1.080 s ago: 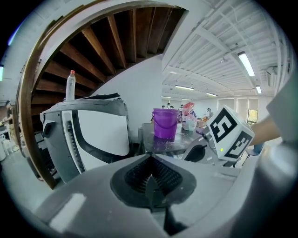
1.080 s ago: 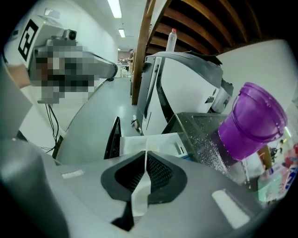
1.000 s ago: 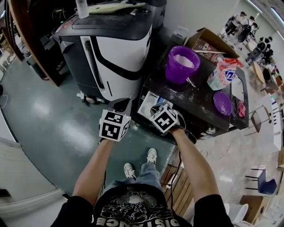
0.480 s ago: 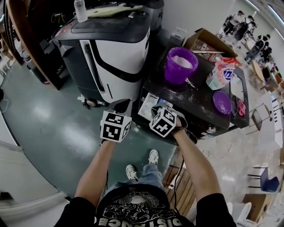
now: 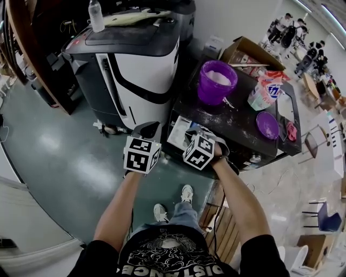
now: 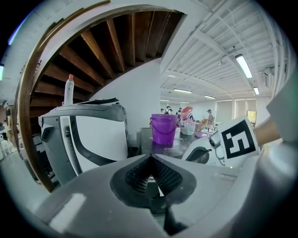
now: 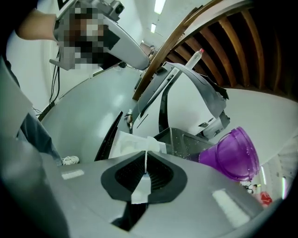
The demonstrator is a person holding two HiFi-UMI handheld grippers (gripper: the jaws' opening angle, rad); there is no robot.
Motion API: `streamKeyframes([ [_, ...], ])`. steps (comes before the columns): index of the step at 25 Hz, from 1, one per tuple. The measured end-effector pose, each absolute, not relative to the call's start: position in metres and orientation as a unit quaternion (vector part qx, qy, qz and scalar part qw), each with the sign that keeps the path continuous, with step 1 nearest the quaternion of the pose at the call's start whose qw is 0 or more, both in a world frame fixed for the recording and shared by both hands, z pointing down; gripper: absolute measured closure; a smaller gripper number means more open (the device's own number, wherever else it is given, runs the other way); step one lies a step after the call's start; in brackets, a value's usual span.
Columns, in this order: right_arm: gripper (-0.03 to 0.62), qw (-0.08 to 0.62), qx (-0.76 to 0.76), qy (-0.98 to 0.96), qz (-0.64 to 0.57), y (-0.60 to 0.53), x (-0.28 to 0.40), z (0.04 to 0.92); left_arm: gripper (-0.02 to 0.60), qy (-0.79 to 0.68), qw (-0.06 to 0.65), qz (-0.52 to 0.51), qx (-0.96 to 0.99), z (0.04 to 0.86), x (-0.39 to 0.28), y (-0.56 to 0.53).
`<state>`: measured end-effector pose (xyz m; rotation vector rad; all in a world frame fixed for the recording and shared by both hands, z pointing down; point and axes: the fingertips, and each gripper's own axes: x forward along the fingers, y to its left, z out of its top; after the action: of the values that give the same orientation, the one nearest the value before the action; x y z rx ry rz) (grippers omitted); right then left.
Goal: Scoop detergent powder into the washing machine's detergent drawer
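Note:
A white detergent drawer [image 5: 178, 133] sticks out of the front of the dark, powder-dusted washing machine [image 5: 238, 121]. My right gripper [image 5: 193, 136] is at the drawer's near end. In the right gripper view the drawer [image 7: 122, 144] lies just past my right gripper [image 7: 146, 160], which is shut on a thin white edge at the drawer's front. A purple bucket [image 5: 216, 81] of white powder stands on the machine's top, also in the right gripper view [image 7: 233, 153]. My left gripper [image 5: 147, 130] hangs left of the drawer, and its own view shows it [image 6: 150, 160] shut with nothing in it.
A white-and-black appliance [image 5: 135, 59] with a bottle [image 5: 96, 15] on top stands to the left. A detergent bag [image 5: 265, 92], a purple lid [image 5: 268, 124] and a cardboard box [image 5: 248, 51] crowd the machine's top and back. Green floor [image 5: 65, 157] lies to the left.
The right gripper has shifted slightly left and toward me at the drawer's front. The left gripper has barely moved.

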<state>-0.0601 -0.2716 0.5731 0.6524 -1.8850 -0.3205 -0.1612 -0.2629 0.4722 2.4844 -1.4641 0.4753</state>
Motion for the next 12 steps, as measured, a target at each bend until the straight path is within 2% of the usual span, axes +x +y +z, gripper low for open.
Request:
streamKeyframes([
  [12, 0.559, 0.426, 0.352, -0.833, -0.029, -0.275, -0.058, 0.516, 0.580, -0.481, 0.109, 0.145, 0.858, 0.456, -0.148, -0.268],
])
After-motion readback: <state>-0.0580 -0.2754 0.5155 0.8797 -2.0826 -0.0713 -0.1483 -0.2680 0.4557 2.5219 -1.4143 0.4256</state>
